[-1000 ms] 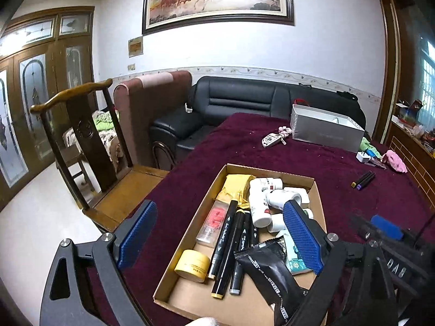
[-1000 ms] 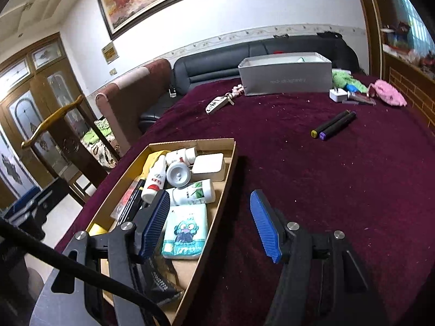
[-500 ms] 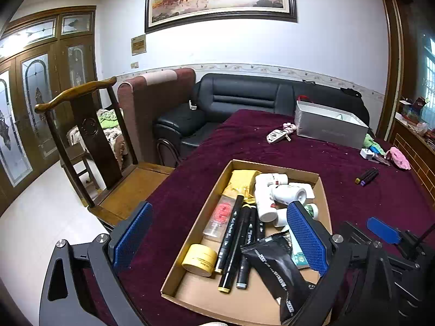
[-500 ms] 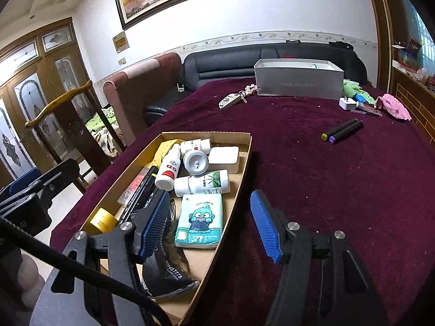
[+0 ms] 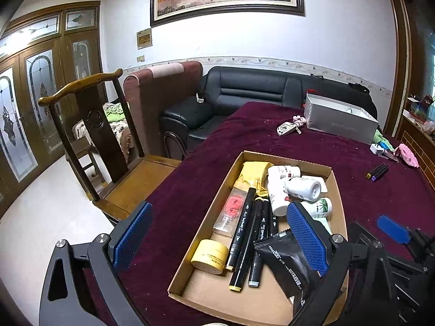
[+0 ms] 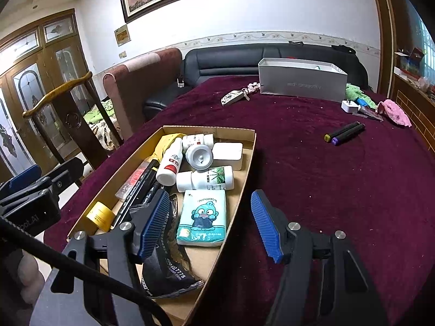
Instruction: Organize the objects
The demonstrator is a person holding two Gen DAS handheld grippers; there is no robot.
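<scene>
A shallow cardboard tray [image 5: 206, 218] [image 6: 246, 174] on the maroon tablecloth holds several black markers [image 5: 246, 233], white bottles [image 6: 170, 161], a yellow tape roll [image 5: 209, 252], a tissue pack [image 6: 202, 218] and a black pouch [image 5: 288, 263]. My left gripper [image 5: 217, 240] hovers open over the tray's near end, nothing between its pads. My right gripper [image 6: 210, 224] is open too, straddling the tray's right wall above the tissue pack. Two loose markers [image 6: 344, 133] lie on the cloth to the far right.
At the table's far end stand a grey box [image 6: 301, 80], a key fob [image 6: 233, 97], a white charger [image 6: 349, 106] and a pink cloth [image 6: 395, 112]. A wooden chair [image 5: 89, 133] stands left of the table, a black sofa [image 5: 244, 95] behind.
Both views have drawn back and up a little from the tray. The right gripper has rolled slightly toward level. Both grippers stay open and empty.
</scene>
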